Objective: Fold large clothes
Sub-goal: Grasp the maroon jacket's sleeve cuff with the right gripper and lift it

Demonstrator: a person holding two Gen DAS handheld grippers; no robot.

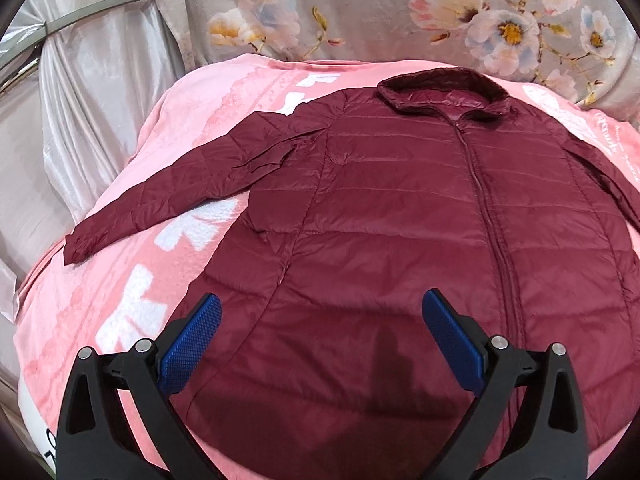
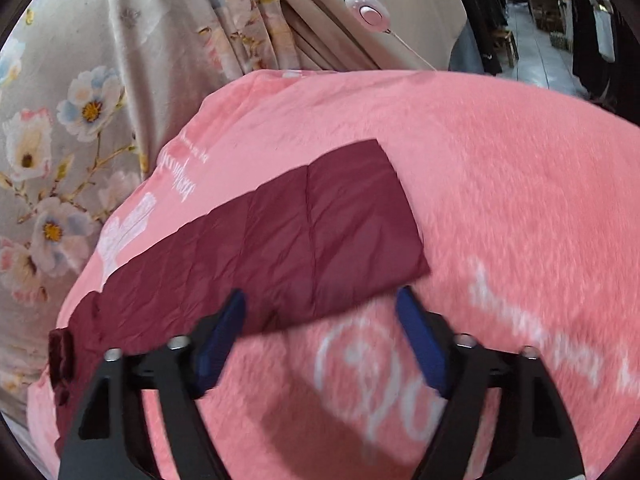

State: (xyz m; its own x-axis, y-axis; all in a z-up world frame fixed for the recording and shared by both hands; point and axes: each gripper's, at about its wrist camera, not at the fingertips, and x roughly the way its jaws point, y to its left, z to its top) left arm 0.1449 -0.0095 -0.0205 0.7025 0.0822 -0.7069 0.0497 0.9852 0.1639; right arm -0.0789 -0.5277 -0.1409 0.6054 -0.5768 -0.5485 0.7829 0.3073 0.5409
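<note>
Jacket: my maroon quilted jacket [image 1: 420, 208] lies flat and zipped, front up, on the pink blanket [image 1: 132, 312], collar [image 1: 444, 94] at the far end.
Sleeves: both spread out from the jacket's body; the right sleeve [image 2: 280, 240] ends in a square cuff.
Left claw: my left claw [image 1: 320, 340] hangs over the jacket's hem, jaws wide apart, empty.
Right claw: my right claw [image 2: 320, 344] is half-spread beside the sleeve's near edge, pads touching nothing.
Handling: I judge it light, puffy, slick-shelled; folds may slide.
Hold: cuff or sleeve edge, pinched deep.
</note>
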